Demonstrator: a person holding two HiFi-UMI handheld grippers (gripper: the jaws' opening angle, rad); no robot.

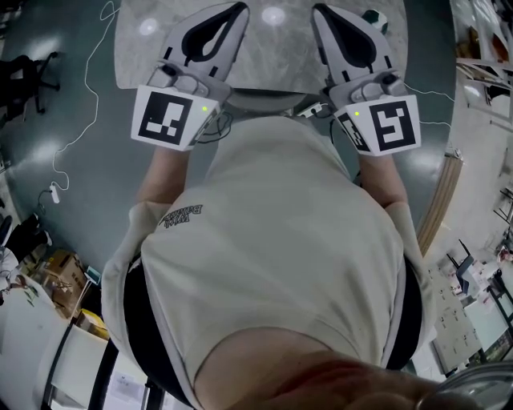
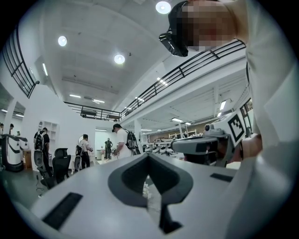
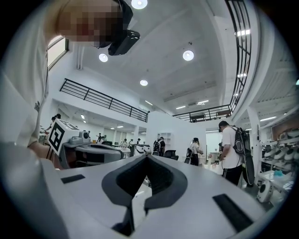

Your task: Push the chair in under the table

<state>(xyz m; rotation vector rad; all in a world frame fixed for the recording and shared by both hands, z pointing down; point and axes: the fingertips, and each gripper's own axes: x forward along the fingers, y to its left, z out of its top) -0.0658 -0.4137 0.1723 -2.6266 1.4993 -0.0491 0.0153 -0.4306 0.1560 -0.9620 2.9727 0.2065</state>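
In the head view both grippers reach level over the grey marbled table (image 1: 264,60). The left gripper (image 1: 238,10) is shut with nothing between its jaws, and so is the right gripper (image 1: 321,11). A grey curved edge (image 1: 268,100), probably the chair's back, shows between the table's near edge and the person's chest; the rest of the chair is hidden under the torso. In the left gripper view the shut left gripper (image 2: 148,155) points across the hall, with the right gripper (image 2: 205,144) beside it. The right gripper view shows the shut right gripper (image 3: 147,157) and the left gripper (image 3: 88,151).
A dark round object (image 1: 375,18) sits on the table's far right corner. A white cable (image 1: 80,88) trails over the floor at the left, near a black chair (image 1: 32,76). Boxes (image 1: 60,276) lie at the lower left. Several people (image 2: 122,140) stand in the hall beyond.
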